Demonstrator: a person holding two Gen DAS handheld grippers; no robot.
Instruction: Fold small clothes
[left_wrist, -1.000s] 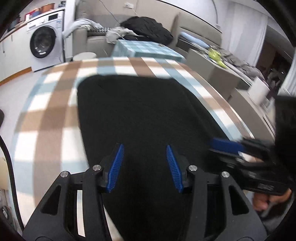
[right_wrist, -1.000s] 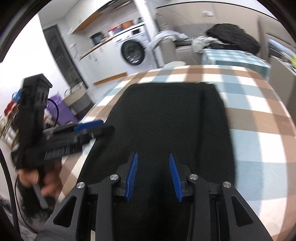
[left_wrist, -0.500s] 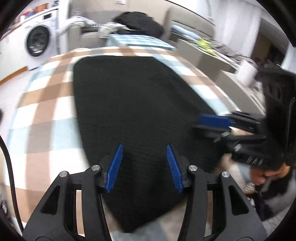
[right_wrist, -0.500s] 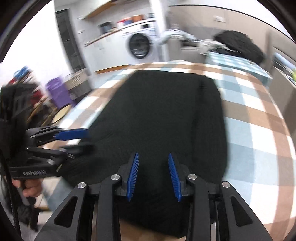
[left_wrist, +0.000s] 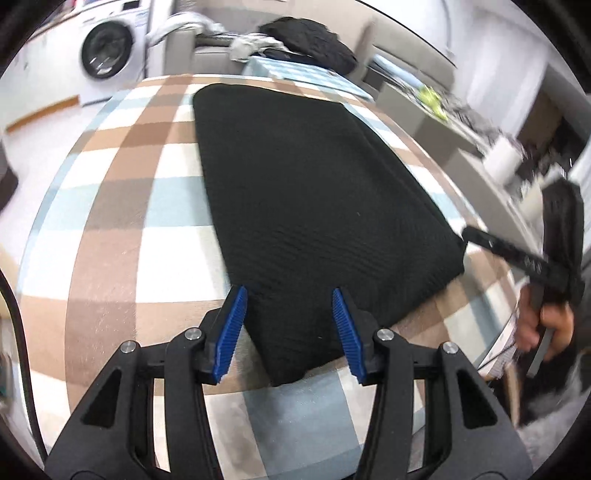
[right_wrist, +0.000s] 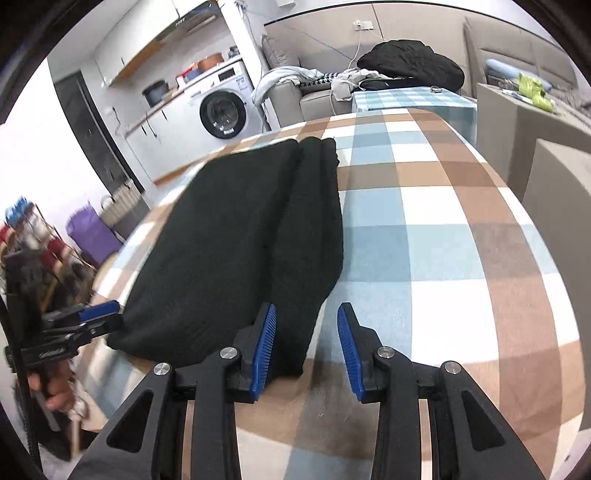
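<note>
- The black knit garment (left_wrist: 314, 206) lies flat on the checked tablecloth (left_wrist: 122, 236), stretching away ahead of both grippers, its near hem close to the table's front edge.
- Left gripper (left_wrist: 290, 328): its blue pads stand apart with nothing pinched. The garment's near-left corner sits just ahead of and between the fingers, but the pads do not press on it.
- Right gripper (right_wrist: 304, 343): also parted and empty. The garment's near-right corner lies just beside its left pad (right_wrist: 264, 349); bare tablecloth shows between the fingers.
- In the right wrist view a lengthwise ridge runs down the garment's right side, so I judge that 1 side strip is already folded inward. How many layers it makes, I cannot tell.
- Step in hand, as I read it: both grippers are lining up on the 2 near corners, before the hem is taken.
- The next move calls for each gripper to go lower and forward until a pad slides under its corner, then close on every layer at once.
- The right gripper sits slightly outboard of its corner and probably needs a small shift toward the left gripper.
- After that, the 2 corners should rise together and travel toward the far hem, kept level so the fold lands square.
</note>
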